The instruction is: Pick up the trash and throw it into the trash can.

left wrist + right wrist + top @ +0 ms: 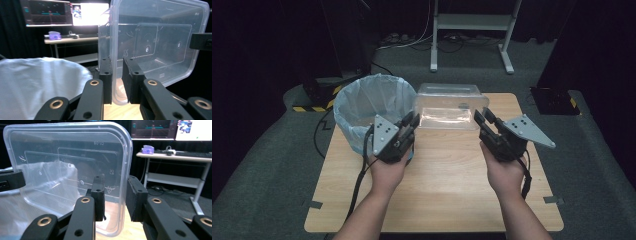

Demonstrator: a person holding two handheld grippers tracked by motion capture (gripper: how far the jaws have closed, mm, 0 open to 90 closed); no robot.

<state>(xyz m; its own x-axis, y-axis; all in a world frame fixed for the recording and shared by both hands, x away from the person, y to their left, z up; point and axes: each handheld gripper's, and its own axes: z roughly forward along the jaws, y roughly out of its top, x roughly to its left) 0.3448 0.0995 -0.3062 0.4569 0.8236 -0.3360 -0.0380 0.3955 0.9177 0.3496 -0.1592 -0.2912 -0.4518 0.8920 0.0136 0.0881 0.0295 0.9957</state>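
Wooden table (pixel 447 195) is carrying the whole job, its pale top reaching from the person's side to the far edge where the work is happening. At its far left a bin (pixel 362 102) lined with a pale blue bag is standing with its mouth wide, probably placed there so that whatever the tub might carry can be tipped straight in. Just right of the bin, a clear plastic tub (pixel 451 106) is being held at the back of the table, turned on its side so that its open face is looking toward the person; both gripper views are looking into it.

Each short side is being taken by one tool, most likely to keep so light a tub level. The left gripper (pixel 117 82) is straddling the tub's rim, one jaw outside the wall and one inside, with a sliver of gap showing, so it looks close to pinching but not squeezing hard. The right gripper (pixel 115 195) is doing the same at the other end, and its jaws are standing wider, not yet closed on the rim.
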